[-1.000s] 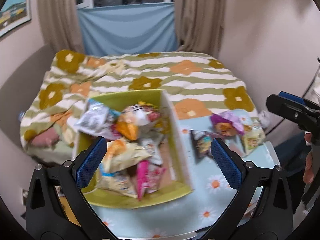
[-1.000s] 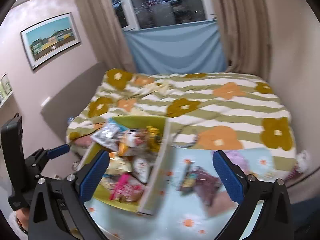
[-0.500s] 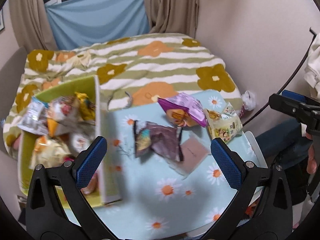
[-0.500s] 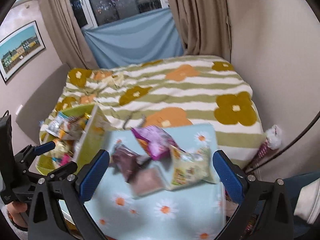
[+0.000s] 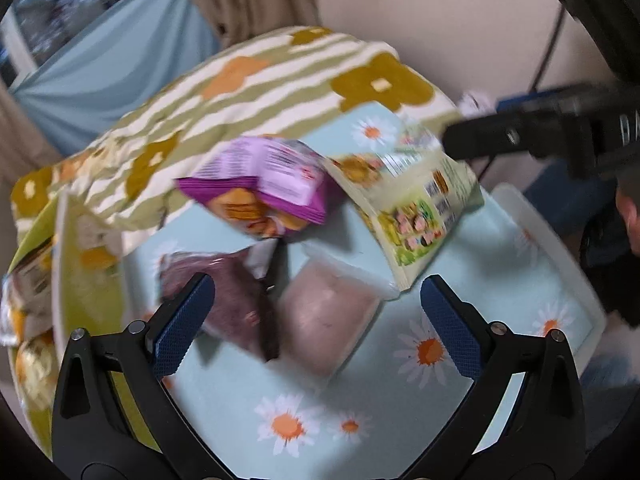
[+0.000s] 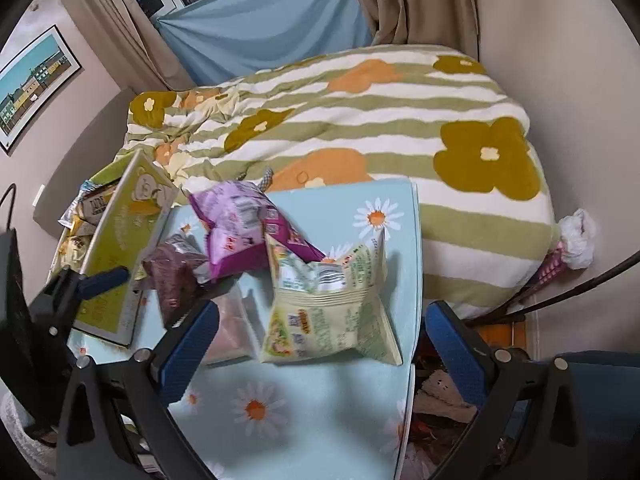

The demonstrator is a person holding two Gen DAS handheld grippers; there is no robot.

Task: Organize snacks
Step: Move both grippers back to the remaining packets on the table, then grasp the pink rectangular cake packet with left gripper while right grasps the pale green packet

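Several loose snack bags lie on the daisy-print table (image 5: 360,420) (image 6: 320,420): a purple bag (image 5: 264,176) (image 6: 240,224), a pale green bag (image 5: 412,200) (image 6: 328,308), a dark brownish-purple bag (image 5: 232,296) (image 6: 172,276) and a pinkish clear pouch (image 5: 324,320) (image 6: 230,328). A yellow-green box (image 5: 60,260) (image 6: 120,232) holding more snacks stands at the table's left. My left gripper (image 5: 316,312) hangs open just above the pouch and dark bag. My right gripper (image 6: 320,332) is open over the pale green bag, holding nothing.
A bed with a striped flower blanket (image 6: 400,120) lies right behind the table. The wall is close on the right, with black rods (image 6: 580,292) and floor clutter (image 6: 440,396) beside the table's right edge. A hand (image 5: 628,216) holds the right gripper (image 5: 520,136).
Both views have swung right, away from the box and onto the loose bags, and dropped closer to the table. Both grippers stay open and empty.
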